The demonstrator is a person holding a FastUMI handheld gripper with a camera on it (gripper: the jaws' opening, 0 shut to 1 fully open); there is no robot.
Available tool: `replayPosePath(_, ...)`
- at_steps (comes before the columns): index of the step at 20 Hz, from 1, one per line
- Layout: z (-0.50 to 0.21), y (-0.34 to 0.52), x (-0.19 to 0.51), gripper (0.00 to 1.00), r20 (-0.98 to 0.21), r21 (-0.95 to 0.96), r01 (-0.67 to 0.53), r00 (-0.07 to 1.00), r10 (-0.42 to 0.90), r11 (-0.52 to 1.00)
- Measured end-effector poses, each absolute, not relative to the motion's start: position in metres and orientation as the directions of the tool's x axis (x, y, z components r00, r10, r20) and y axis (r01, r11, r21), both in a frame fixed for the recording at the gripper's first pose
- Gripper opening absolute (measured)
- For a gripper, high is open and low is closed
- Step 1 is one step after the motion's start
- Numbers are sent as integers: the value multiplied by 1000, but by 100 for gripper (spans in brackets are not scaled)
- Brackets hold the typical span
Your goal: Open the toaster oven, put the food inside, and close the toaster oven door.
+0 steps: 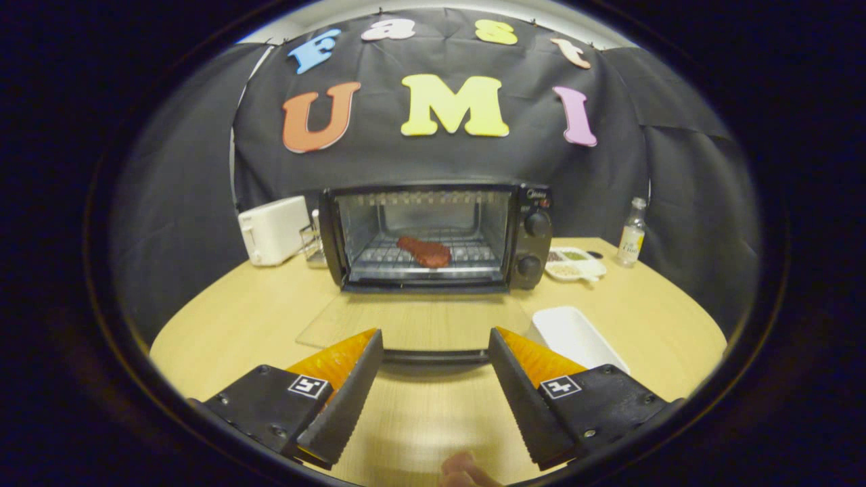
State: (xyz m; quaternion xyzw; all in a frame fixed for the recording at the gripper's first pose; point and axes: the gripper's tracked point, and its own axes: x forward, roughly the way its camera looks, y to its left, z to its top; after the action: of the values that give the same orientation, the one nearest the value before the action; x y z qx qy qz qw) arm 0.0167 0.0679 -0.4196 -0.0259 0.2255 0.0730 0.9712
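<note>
The hand-held gripper (436, 385) hangs over the counter (230, 331) with its fingers spread apart, holding nothing. Just ahead of them lies the oven's dropped glass door (413, 321), its dark handle bar (436, 356) between the fingertips. I'd take that bar: stiff, hinged and likely light, though slick glass wants a gentle lift. A white tray (575, 335) sits off the right finger. Beyond, the toaster oven (436, 237) stands open, the reddish food (425, 251) already on its rack.
</note>
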Motion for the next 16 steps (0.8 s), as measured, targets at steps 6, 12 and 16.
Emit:
replayPosePath(6, -479, 76, 6, 99, -603, 13, -151, 787, 128, 988)
replayPosePath(12, -482, 83, 27, 99, -620, -45, -171, 777, 106, 984)
replayPosePath(16, -481, 78, 36, 99, -619, -26, -164, 777, 113, 986)
